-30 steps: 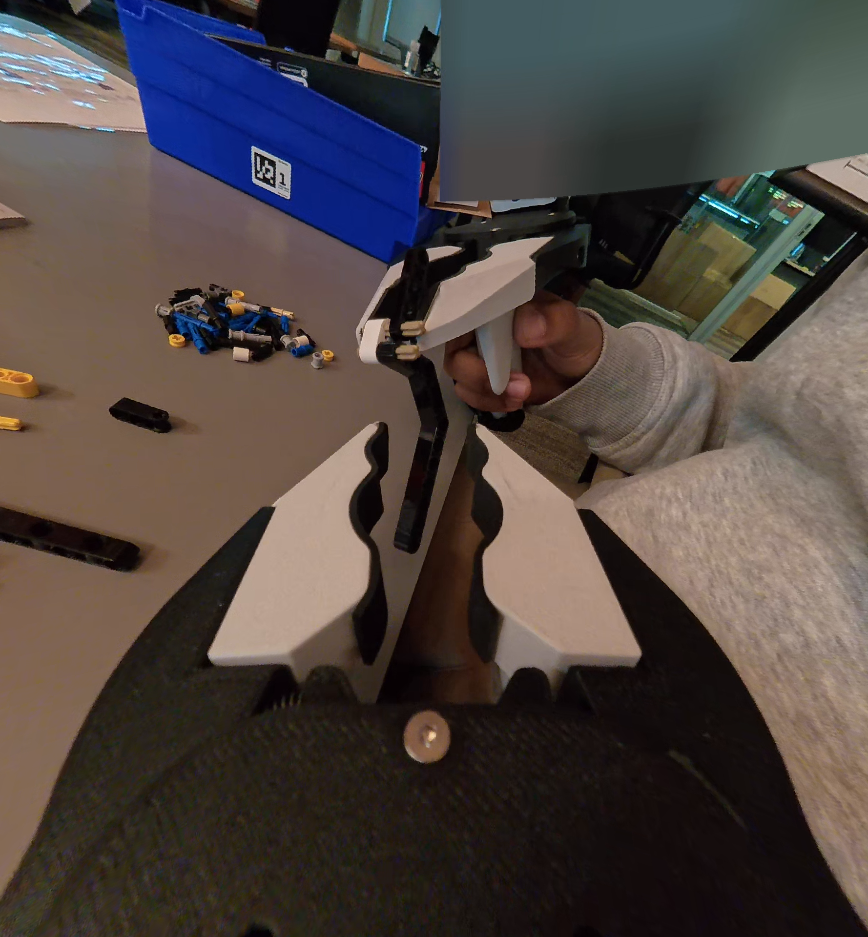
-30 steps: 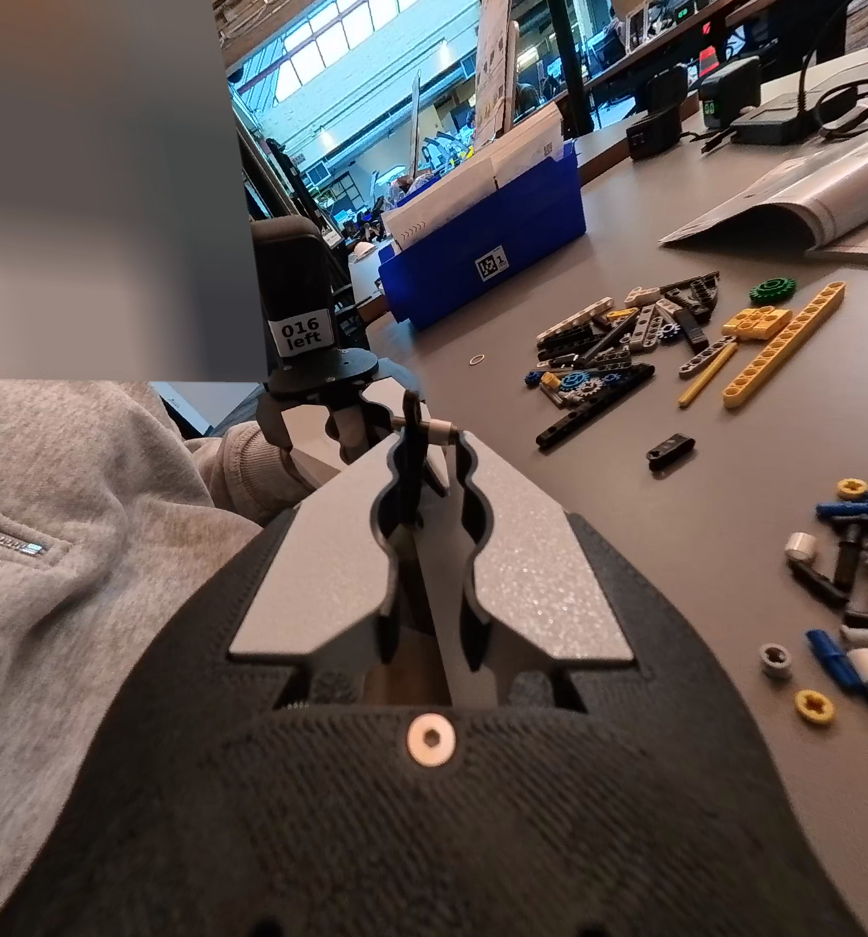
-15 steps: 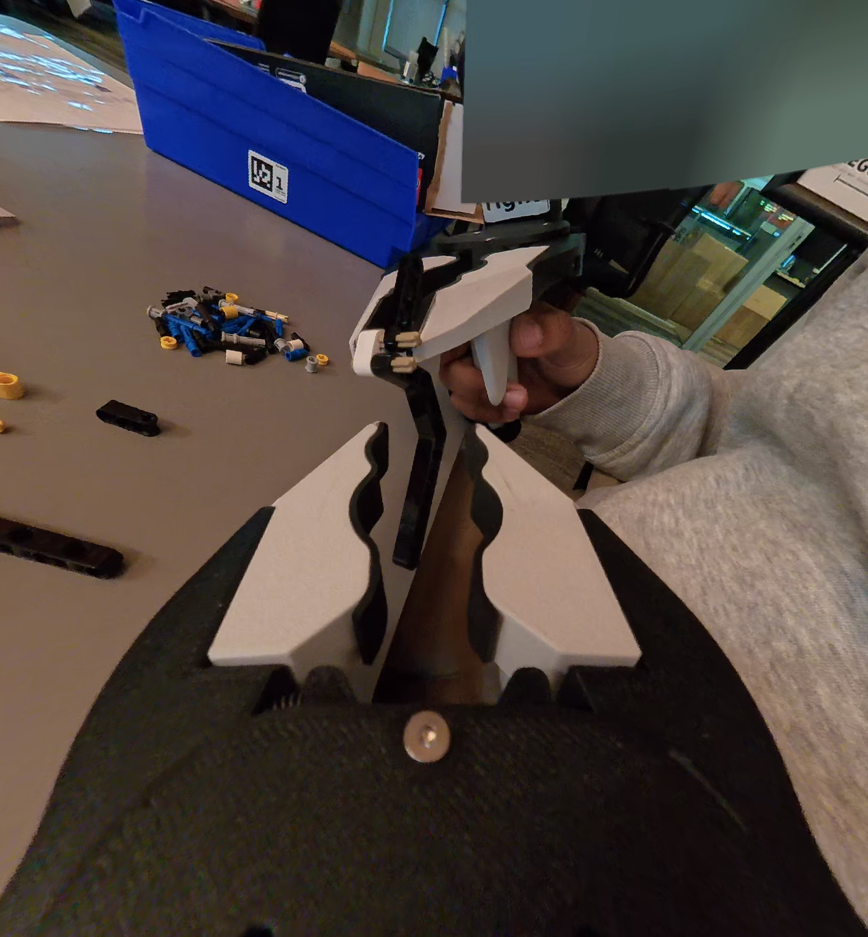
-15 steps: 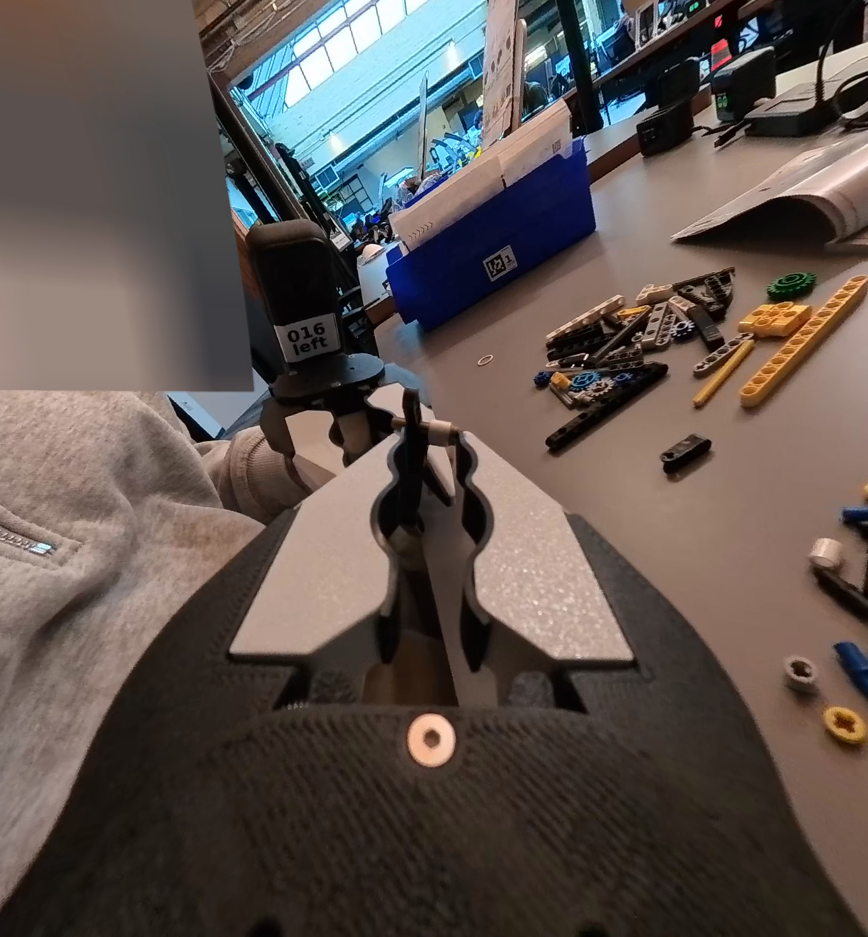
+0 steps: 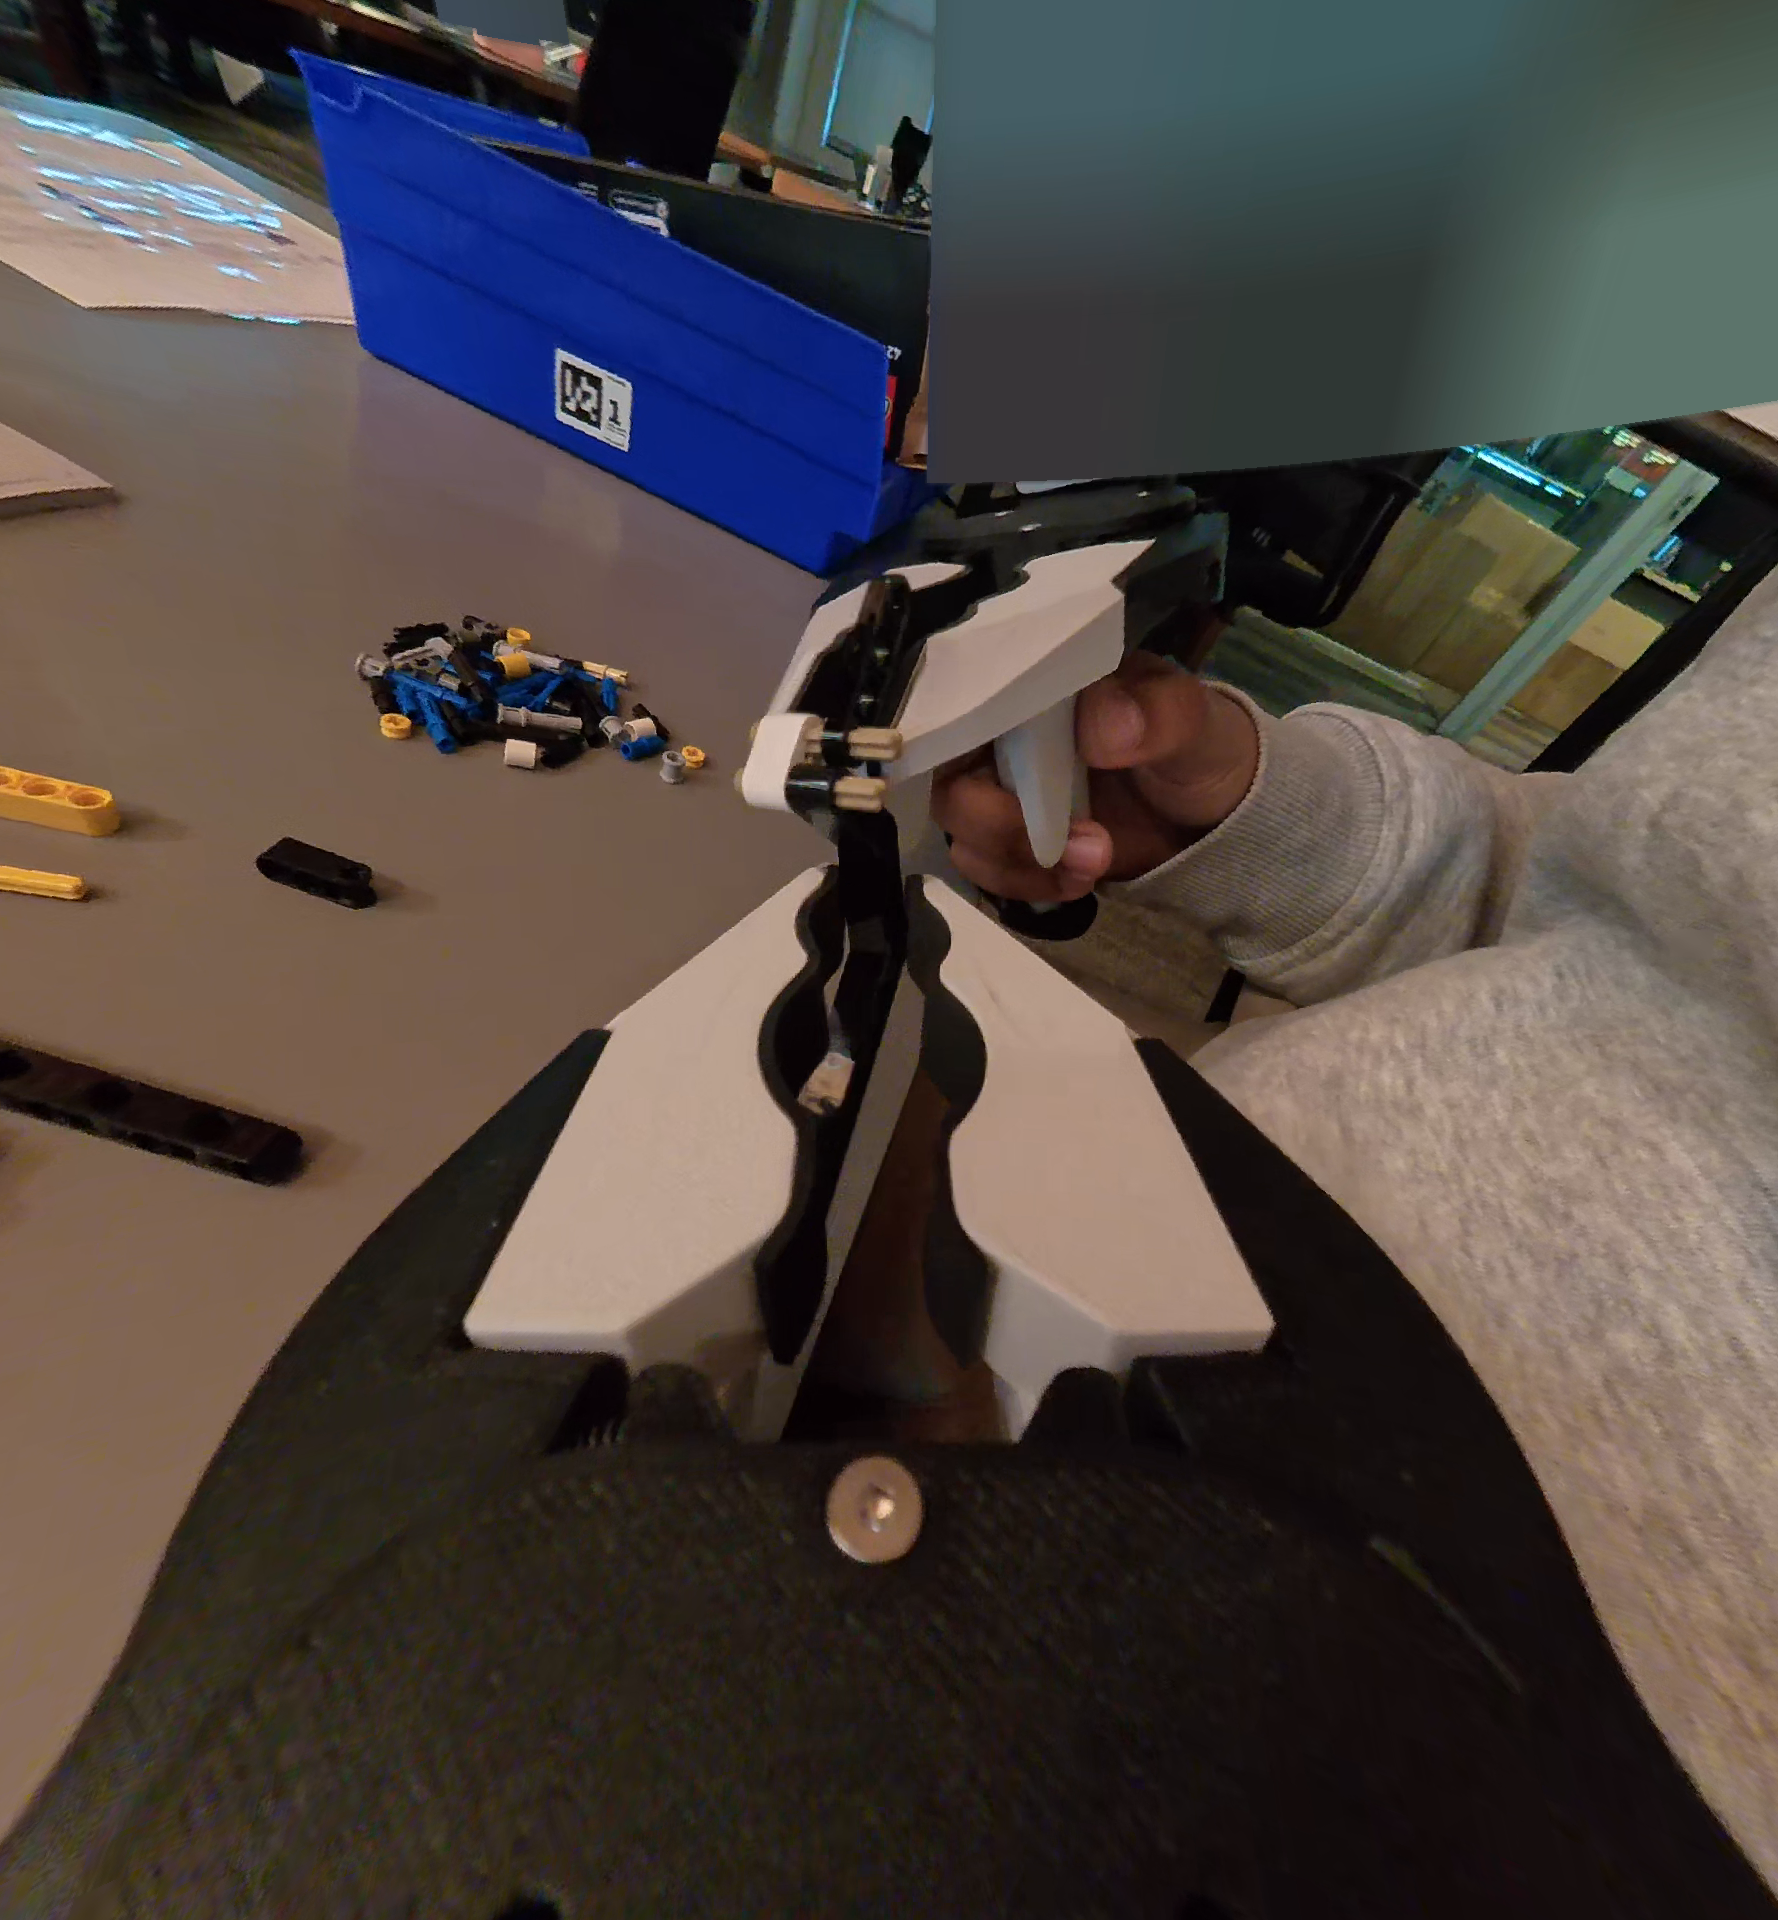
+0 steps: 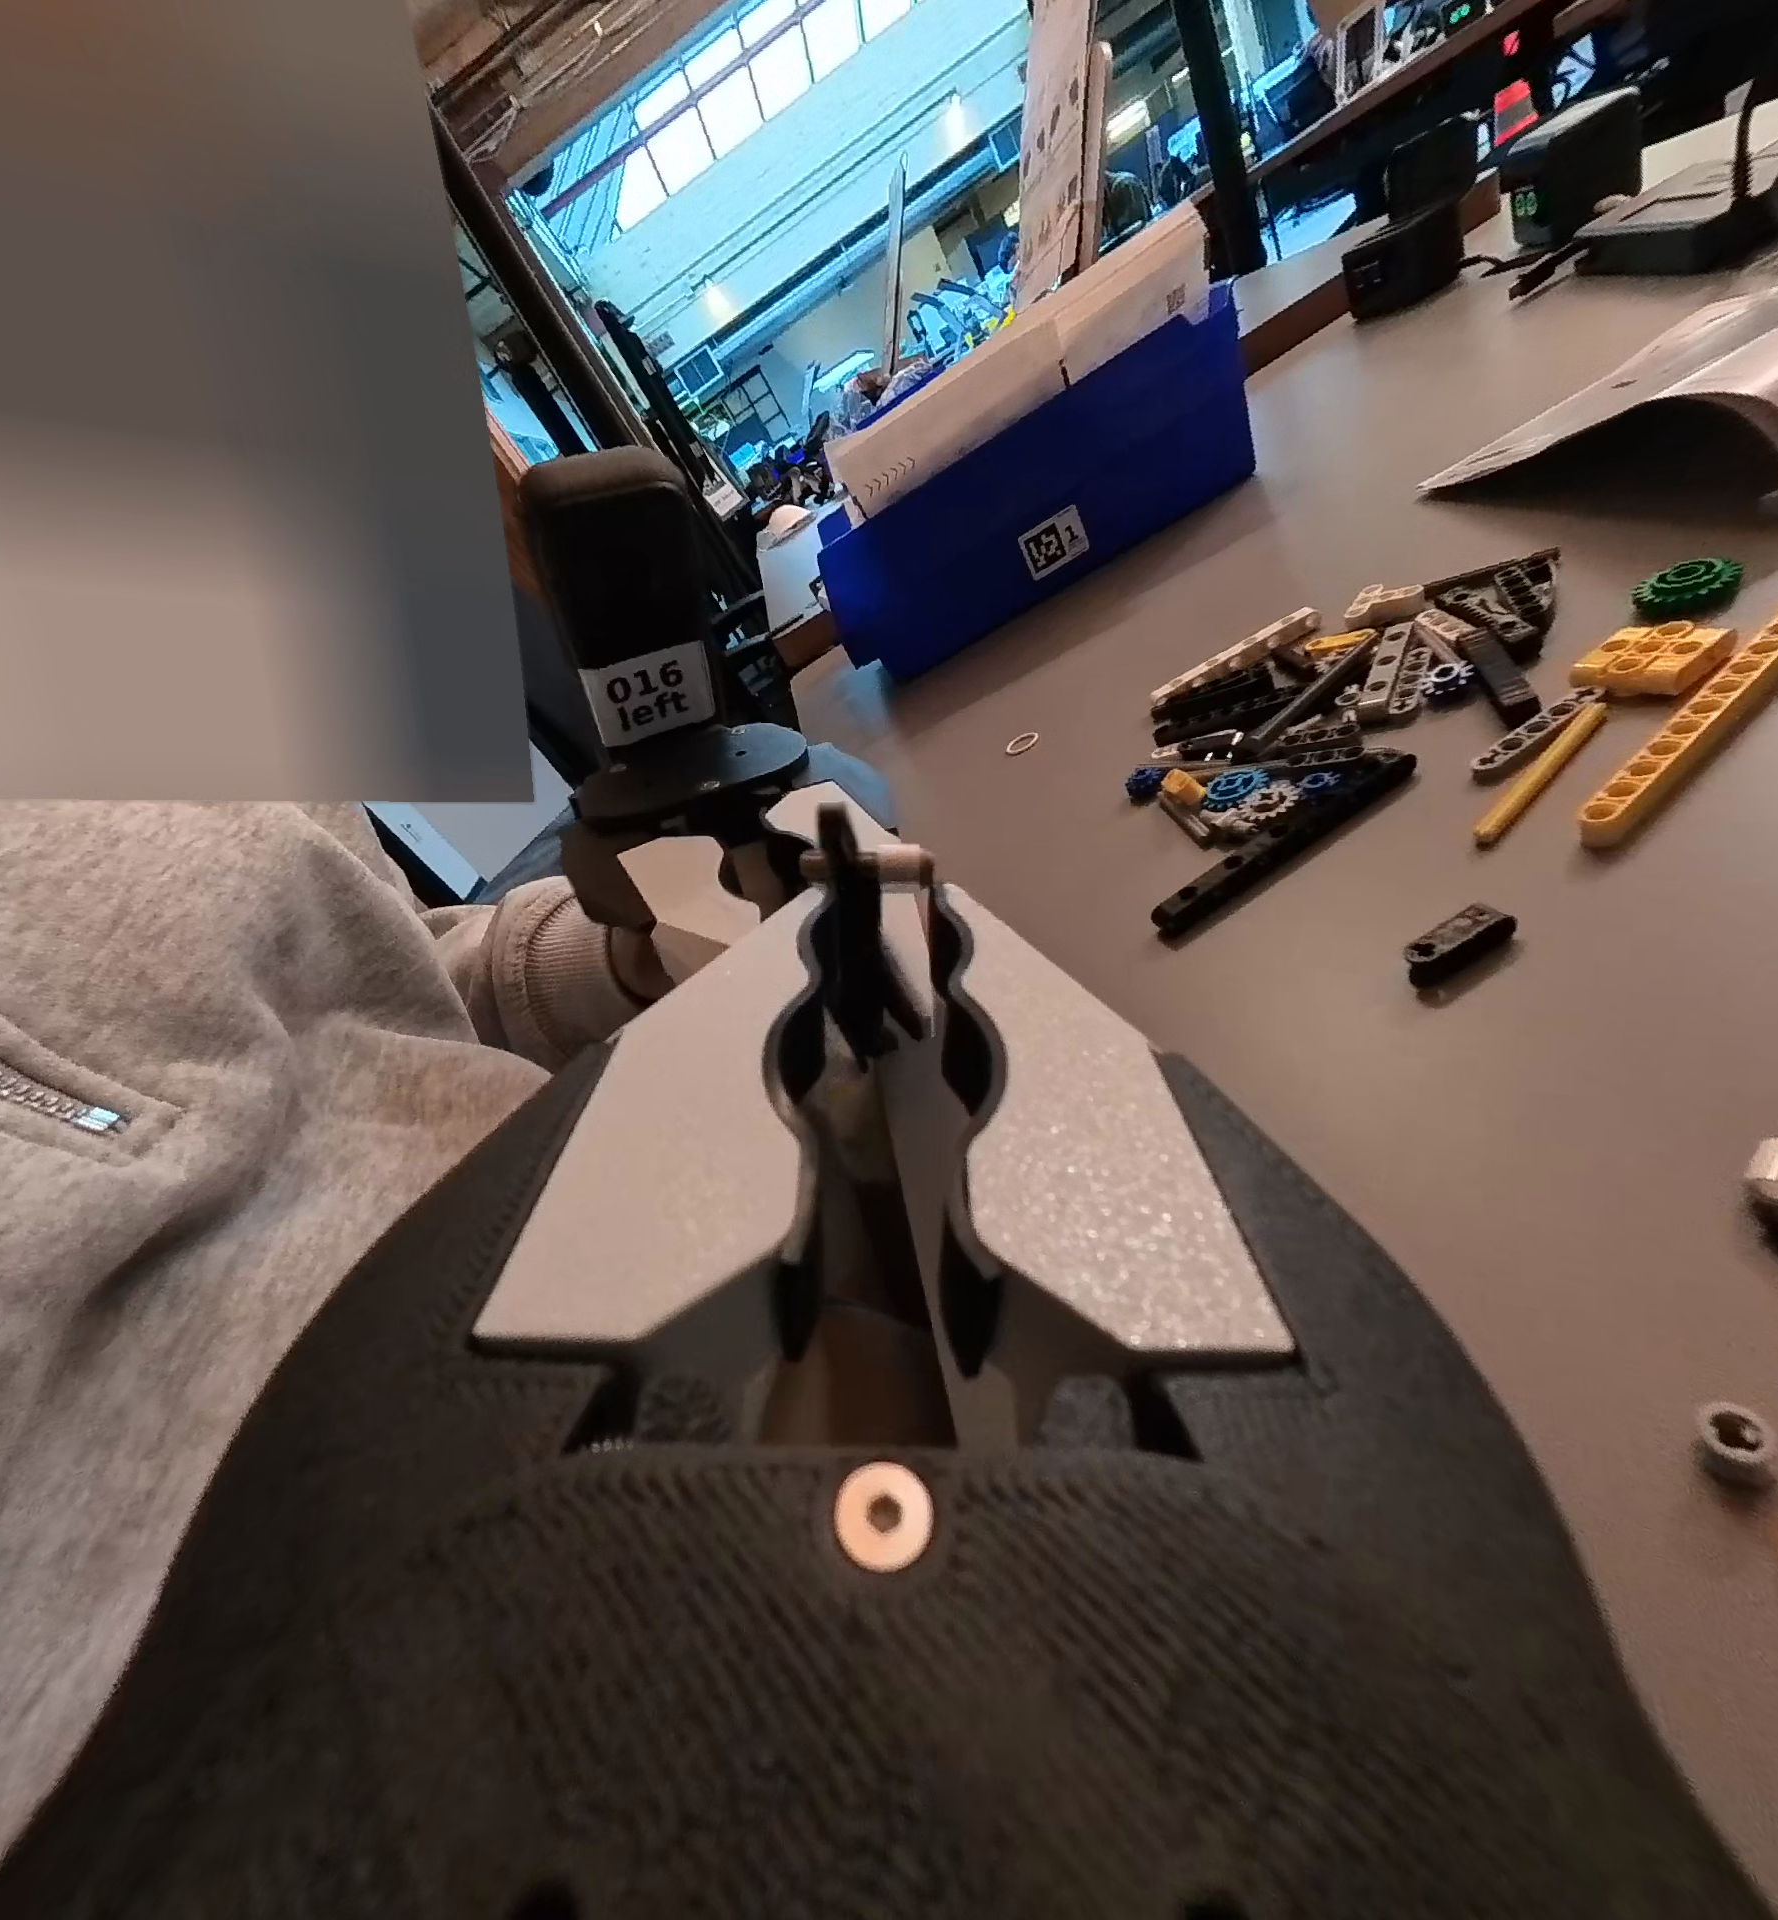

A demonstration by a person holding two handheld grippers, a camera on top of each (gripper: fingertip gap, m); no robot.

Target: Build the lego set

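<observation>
A black lego beam (image 5: 869,935) with tan pins (image 5: 869,743) through its upper end hangs in the air between both grippers, off the table's near edge. My left gripper (image 5: 867,883) is shut on the beam's lower part, which runs down between the fingers. My right gripper (image 6: 880,909) is shut on the same beam (image 6: 854,935), with a tan pin (image 6: 900,862) sticking out just past its tips. The right gripper also shows in the left wrist view (image 5: 849,764), held by a hand. The beam's lower end is hidden between the fingers.
On the grey table (image 5: 449,987) lie a pile of small pins (image 5: 511,696), a short black piece (image 5: 316,871), a long black beam (image 5: 116,1107) and a yellow beam (image 5: 23,795). A blue bin (image 5: 604,312) stands behind. The right wrist view shows more beams (image 6: 1332,686) and an open booklet (image 6: 1695,416). Both grippers' tips are close together, under 4 cm apart.
My left gripper's fingers have closed from open onto the black beam, which now sits deeper between them. The right gripper keeps its hold; both views have shifted slightly.
</observation>
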